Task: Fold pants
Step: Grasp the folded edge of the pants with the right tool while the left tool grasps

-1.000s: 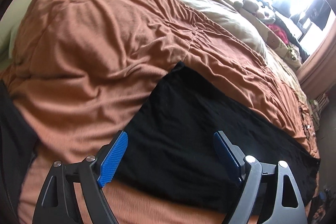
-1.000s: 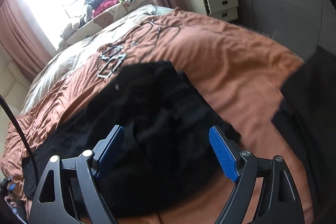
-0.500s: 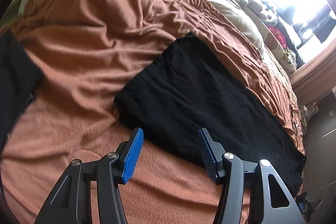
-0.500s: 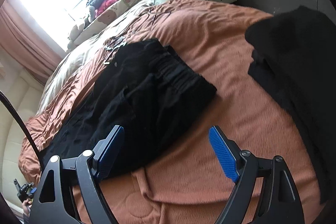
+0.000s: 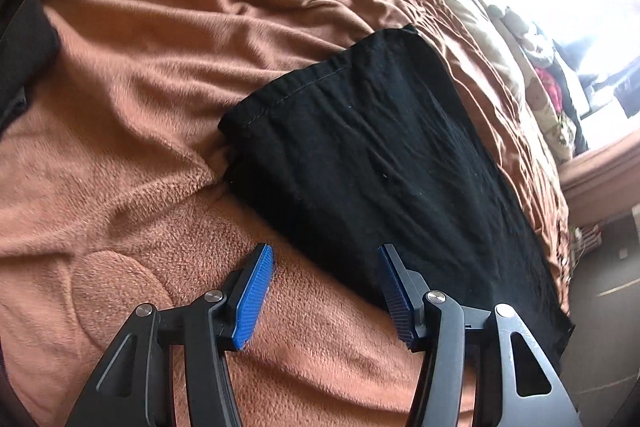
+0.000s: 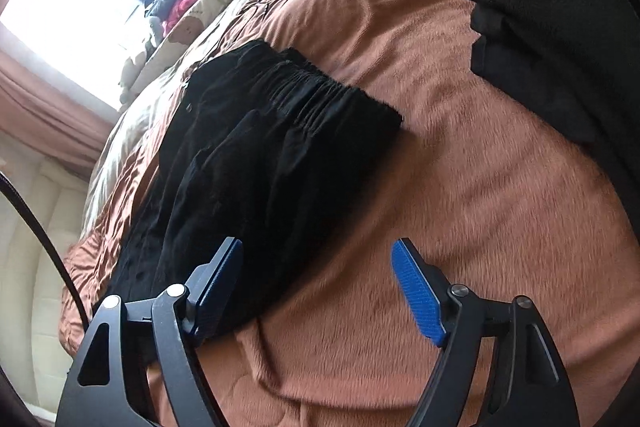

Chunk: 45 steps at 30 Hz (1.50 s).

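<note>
My left gripper [image 5: 326, 291] has its jaws open wide with nothing in them. The blue pads [image 5: 254, 297] sit low over the bed. One pad is over the brown blanket [image 5: 132, 75], and the other is right at the near edge of the black pants [image 5: 372, 151]. My right gripper [image 6: 318, 293] is open wide too, and it holds nothing. Its left pad is over the pants [image 6: 256, 163] and its right pad is over bare blanket [image 6: 472, 163].

The pants lie flat on the bed, stretched out long. It looks like the two legs lie one on top of the other, but I cannot be sure. My left side sees the leg end with its sewn hem [image 5: 304, 83]. My right side sees the top end, with the crinkly stretchy waistband [image 6: 308, 91].

I think the pants are soft, light and floppy. They will not stay stiff when I lift them. They will droop and may bunch up. The fuzzy blanket is soft too, so I could pinch it by mistake.

I think the best places to grab are the hem corner on the left and the waistband corner on the right. The cloth is thicker there, so it should not slip out.

A dark pile of other clothes [image 6: 548, 27] sits off to the right, well apart from the pants.
</note>
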Each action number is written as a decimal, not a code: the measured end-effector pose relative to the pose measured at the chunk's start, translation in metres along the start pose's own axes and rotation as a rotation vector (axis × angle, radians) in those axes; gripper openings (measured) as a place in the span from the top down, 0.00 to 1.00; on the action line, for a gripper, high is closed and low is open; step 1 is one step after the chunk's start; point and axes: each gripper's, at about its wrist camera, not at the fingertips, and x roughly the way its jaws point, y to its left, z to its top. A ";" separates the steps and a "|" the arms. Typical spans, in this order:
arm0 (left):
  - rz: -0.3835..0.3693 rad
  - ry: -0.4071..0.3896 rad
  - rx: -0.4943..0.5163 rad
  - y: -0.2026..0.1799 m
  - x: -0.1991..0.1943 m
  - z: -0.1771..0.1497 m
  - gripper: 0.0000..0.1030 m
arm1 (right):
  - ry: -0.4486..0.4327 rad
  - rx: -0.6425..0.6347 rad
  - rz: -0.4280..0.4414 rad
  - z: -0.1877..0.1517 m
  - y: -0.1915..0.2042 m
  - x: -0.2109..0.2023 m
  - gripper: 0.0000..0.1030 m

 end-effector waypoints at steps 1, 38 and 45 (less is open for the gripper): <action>-0.008 -0.006 -0.010 0.001 0.000 0.000 0.45 | 0.001 0.010 0.007 0.003 -0.002 0.002 0.26; -0.133 -0.179 -0.171 0.016 0.014 0.022 0.64 | -0.058 0.145 0.141 0.014 -0.014 0.061 0.72; -0.067 -0.219 -0.162 0.014 -0.007 0.032 0.95 | -0.115 0.126 0.115 0.023 0.002 0.036 0.91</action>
